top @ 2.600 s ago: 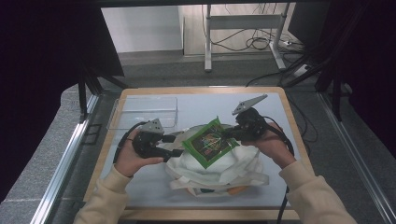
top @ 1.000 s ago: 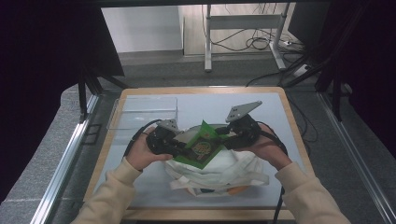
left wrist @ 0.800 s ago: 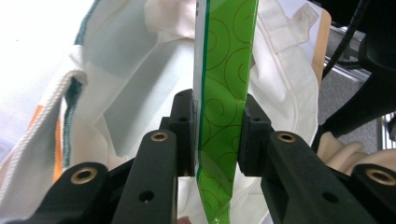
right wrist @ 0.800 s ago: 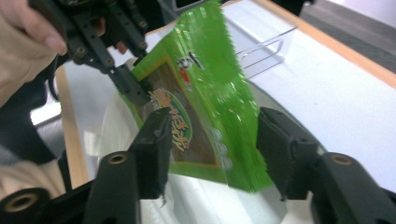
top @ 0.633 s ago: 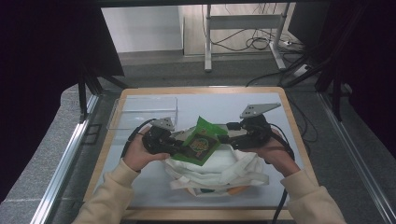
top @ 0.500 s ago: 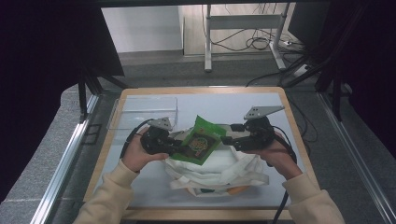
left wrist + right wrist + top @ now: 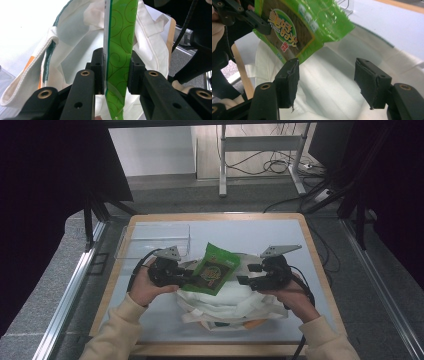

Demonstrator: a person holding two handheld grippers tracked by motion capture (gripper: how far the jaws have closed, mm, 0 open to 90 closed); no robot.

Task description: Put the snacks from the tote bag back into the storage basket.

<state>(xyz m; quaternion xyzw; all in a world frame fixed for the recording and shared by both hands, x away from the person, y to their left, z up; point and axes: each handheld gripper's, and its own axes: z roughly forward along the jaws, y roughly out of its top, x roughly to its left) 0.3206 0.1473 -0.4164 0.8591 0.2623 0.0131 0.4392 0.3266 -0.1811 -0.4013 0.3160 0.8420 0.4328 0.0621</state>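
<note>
Green snack packet (image 7: 214,270) is clamped at its lower edge between my left tongs (image 7: 186,279), and it hangs tilted above the white cloth bag (image 7: 235,302) on the tabletop (image 7: 260,230). My right tongs (image 7: 243,280) have just been opening; they are now released, nothing between them, just beside the packet.

Probably a lab or test room; dark curtains (image 7: 45,195) flank a wood-rimmed table (image 7: 220,216); floor cables (image 7: 280,165) behind.
</note>
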